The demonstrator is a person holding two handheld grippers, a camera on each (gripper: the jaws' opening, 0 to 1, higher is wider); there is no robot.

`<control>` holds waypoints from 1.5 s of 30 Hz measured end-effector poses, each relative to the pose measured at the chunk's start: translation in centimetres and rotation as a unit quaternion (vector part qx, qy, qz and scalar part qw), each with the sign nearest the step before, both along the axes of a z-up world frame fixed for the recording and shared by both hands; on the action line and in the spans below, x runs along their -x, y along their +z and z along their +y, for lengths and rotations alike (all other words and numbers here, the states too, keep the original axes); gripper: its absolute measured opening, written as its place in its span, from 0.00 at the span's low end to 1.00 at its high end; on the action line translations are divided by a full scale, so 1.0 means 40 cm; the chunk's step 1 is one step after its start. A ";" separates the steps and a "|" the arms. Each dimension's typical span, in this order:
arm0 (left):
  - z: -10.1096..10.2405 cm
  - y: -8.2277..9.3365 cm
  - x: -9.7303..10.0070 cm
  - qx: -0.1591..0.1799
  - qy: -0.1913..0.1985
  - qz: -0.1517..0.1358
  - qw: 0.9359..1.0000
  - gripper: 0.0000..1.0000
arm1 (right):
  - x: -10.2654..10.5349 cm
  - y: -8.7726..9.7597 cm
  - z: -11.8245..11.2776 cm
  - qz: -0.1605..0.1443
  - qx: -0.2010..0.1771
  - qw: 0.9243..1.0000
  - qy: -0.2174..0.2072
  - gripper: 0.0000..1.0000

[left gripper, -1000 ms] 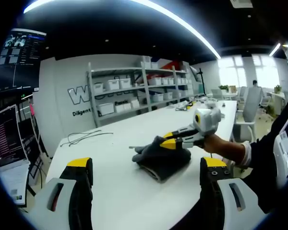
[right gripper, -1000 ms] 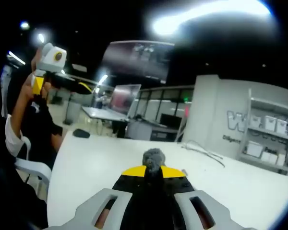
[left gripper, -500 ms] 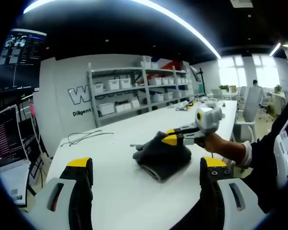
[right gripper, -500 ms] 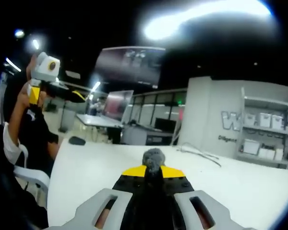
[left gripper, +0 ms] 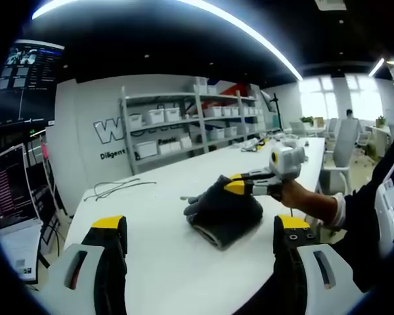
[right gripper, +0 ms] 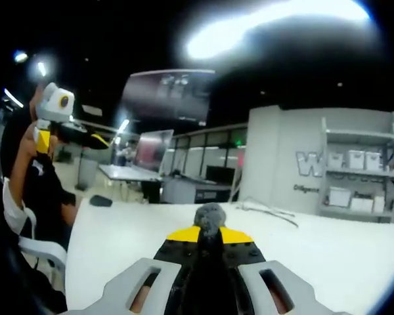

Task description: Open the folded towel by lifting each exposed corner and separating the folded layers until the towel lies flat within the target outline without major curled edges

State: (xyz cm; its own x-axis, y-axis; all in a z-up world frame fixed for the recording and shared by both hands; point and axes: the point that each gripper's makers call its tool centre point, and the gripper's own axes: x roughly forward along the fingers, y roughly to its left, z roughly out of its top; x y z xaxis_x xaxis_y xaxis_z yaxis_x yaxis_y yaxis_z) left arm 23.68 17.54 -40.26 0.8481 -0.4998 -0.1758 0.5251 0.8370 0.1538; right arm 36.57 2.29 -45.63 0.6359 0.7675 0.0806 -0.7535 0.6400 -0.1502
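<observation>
Above table [left gripper: 164, 216], right tongs [left gripper: 232, 186] lifting towel [left gripper: 224, 211] corner, seemingly higher.

In the right gripper view only a small tuft of the dark towel [right gripper: 209, 217] pokes out past the yellow tips of the right claw [right gripper: 209, 237] — the rest lies beneath the claw body. In the left gripper view the pinched corner is covered by the yellow tips, and the folds underneath cannot be counted. The wall lettering [left gripper: 121, 130] is partly blocked by the shelving [left gripper: 184, 125] — unreadable. Bin contents too small to tell.
</observation>
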 end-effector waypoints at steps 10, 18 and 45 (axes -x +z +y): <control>0.005 0.001 -0.003 0.000 0.001 0.000 1.000 0.91 | -0.007 0.007 -0.022 -0.004 -0.006 1.000 -0.012 0.04; 0.006 0.000 -0.005 -0.002 0.003 0.001 1.000 0.91 | -0.014 0.014 -0.048 -0.005 -0.012 1.000 -0.023 0.04; -0.007 -0.013 -0.005 -0.008 0.000 0.004 1.000 0.91 | -0.047 0.051 -0.160 -0.008 -0.038 0.997 -0.065 0.04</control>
